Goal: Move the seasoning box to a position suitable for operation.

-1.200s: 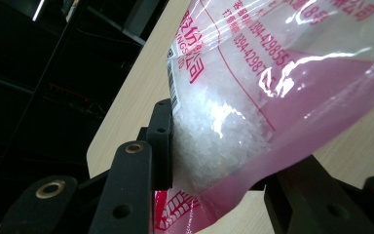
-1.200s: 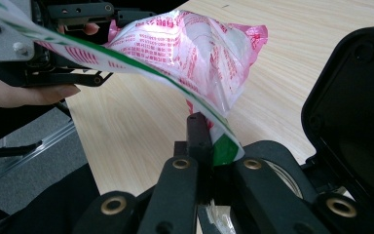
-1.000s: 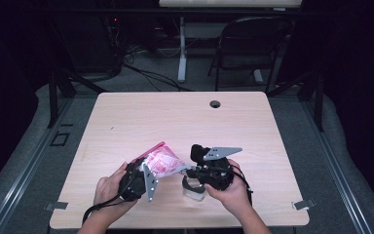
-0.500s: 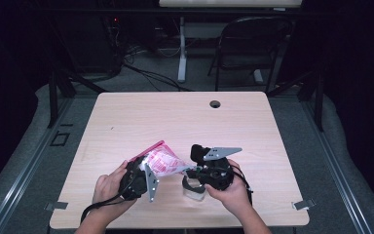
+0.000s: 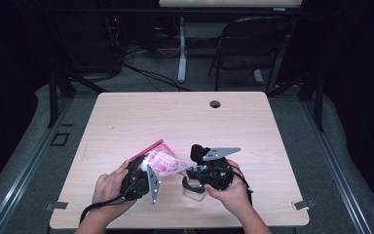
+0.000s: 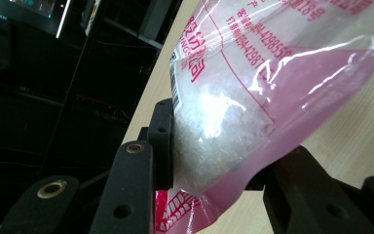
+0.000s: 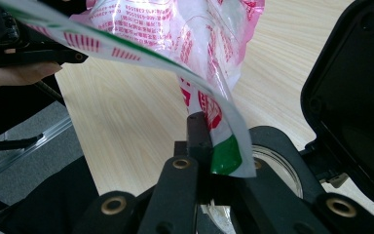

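A: What do I have in the left gripper [image 5: 143, 168] at this moment?

B: I hold the pink bag [image 5: 161, 161] with it. In the left gripper view the bag [image 6: 253, 97] sits between the two black jaws and they press on its lower part, where the white grains [image 6: 214, 122] are collected. The jaws are clenched on the bag, not released.

A: And the right gripper [image 5: 195, 170]?

B: It is fully closed on the thin top edge of the same bag. In the right gripper view the flat edge with the green corner [image 7: 224, 156] is pinched between the jaws, and the bag [image 7: 175, 29] stretches away toward my other hand [image 7: 14, 73].

A: Where is the bag then?

B: It hangs between both grippers, just above the wooden table [image 5: 185, 122], near the front edge. Under the right gripper stands a small round container [image 5: 194, 189]; in the right gripper view I see its clear rim [image 7: 282, 165] directly behind the jaws
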Motion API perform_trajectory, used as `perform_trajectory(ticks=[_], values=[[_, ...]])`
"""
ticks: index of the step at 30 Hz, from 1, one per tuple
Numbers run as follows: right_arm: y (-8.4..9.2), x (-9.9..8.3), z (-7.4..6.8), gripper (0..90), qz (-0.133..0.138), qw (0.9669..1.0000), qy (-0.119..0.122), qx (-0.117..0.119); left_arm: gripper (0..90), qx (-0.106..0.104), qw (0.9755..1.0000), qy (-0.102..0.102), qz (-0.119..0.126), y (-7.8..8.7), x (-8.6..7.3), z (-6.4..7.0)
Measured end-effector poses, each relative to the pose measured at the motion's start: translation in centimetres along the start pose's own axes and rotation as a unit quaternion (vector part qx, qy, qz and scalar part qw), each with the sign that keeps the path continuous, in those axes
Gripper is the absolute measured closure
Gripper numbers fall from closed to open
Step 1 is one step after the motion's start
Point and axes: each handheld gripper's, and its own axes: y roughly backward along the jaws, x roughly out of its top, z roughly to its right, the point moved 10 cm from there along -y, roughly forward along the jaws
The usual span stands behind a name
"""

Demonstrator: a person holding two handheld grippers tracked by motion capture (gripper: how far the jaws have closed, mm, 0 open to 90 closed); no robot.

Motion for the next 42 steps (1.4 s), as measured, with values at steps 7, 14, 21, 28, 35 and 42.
perform_trajectory(ticks=[7,14,21,28,35,42], values=[[0.2,0.0,0.2,90.0,0.005,1.0,0.0,0.001,66.4,0.006,0.9999,-0.008,0.002,0.1,0.2,-0.2],[0.3,0.1,0.1,90.0,0.016,0.9999,0.0,-0.004,66.5,0.016,0.9997,-0.015,0.005,0.3,0.5,-0.3],[0.7,-0.2,0.4,89.9,0.024,0.9997,0.0,-0.007,66.6,0.024,0.9992,-0.03,0.011,0.4,1.0,-0.3],[0.7,-0.8,0.5,89.9,0.026,0.9995,-0.002,-0.016,66.6,0.027,0.9984,-0.047,0.014,0.3,1.5,-0.1],[0.9,-1.5,0.7,89.9,0.023,0.9995,0.0,-0.022,66.7,0.03,0.9975,-0.06,0.02,0.2,1.8,0.3],[1.0,-1.8,0.7,90.0,0.021,0.9995,-0.002,-0.024,66.7,0.036,0.9963,-0.073,0.028,0.2,2.2,0.3]])
